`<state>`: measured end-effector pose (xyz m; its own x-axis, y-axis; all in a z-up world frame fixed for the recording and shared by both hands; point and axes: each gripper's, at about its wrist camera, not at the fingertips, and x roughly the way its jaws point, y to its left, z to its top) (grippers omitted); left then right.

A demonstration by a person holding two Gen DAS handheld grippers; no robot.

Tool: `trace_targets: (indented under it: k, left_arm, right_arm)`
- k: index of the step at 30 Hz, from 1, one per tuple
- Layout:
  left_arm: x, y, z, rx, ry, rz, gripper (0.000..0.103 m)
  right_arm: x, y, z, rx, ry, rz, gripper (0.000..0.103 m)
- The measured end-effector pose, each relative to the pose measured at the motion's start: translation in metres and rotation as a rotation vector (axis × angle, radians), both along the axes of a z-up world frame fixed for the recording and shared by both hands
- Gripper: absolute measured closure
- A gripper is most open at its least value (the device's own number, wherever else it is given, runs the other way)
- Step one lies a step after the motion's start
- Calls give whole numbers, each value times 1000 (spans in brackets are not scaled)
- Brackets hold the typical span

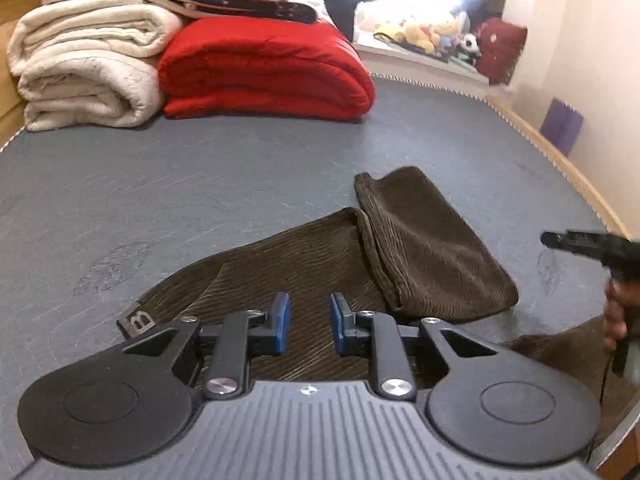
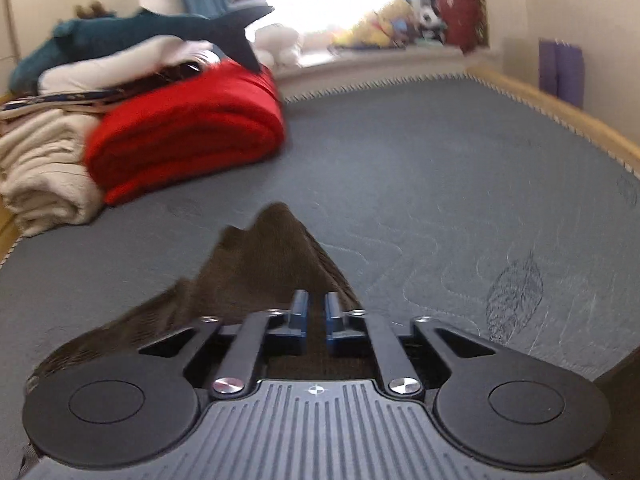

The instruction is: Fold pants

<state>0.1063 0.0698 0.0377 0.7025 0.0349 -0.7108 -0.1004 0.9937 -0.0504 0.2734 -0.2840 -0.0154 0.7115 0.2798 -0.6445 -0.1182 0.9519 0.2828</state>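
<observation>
Brown corduroy pants (image 1: 420,240) lie on the grey mattress (image 1: 200,184). One leg is folded back over the rest, and the waistband tag (image 1: 138,322) points left. My left gripper (image 1: 310,300) hovers over the pants with its blue pads apart and nothing between them. My right gripper (image 2: 316,298) has its pads nearly together, and the pants (image 2: 260,264) spread out blurred below and ahead of it. In the left wrist view the right gripper (image 1: 546,239) enters from the right in a person's hand (image 1: 614,312), with no cloth on its tip.
A folded red blanket (image 1: 264,72) and a rolled cream blanket (image 1: 84,68) are stacked at the far left of the mattress. A plush shark (image 2: 120,32) lies on top of them. Soft toys (image 1: 432,32) line the windowsill. A wooden bed rail (image 1: 560,156) runs along the right.
</observation>
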Motion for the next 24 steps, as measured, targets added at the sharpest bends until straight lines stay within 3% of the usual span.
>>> trace_targets:
  k: [4,6,7,13,15,16,17,18,21,24]
  left_arm:
    - [18,-9,-21,50,43,-11,78]
    - [27,-6,-29,29,63,-8,78]
    - [30,-4,-32,23,71,-6,78]
    - [46,10,-34,18,81,18,77]
    - [50,15,-35,10,88,33,77]
    - [51,16,-35,8,90,38,77]
    - [53,18,-35,9,93,41,77]
    - [54,17,-34,10,95,41,77]
    - [53,18,-31,14,93,37,77]
    - [51,21,-28,6,86,38,77]
  right_arm:
    - [31,13,-38,-17,74,-12,89]
    - [42,16,-57,-23,109,6,64]
    - [47,18,-65,-33,125,15,60]
    - [69,18,-102,-114,239,23,53]
    - [70,15,-110,-95,271,47,57]
    - [70,14,-111,-67,281,73,67]
    - [72,18,-109,-57,271,101,88]
    - [69,21,-101,-73,239,132,93]
    - [57,29,-67,-63,129,240,95]
    - [22,42,-11,-23,-40,454,96]
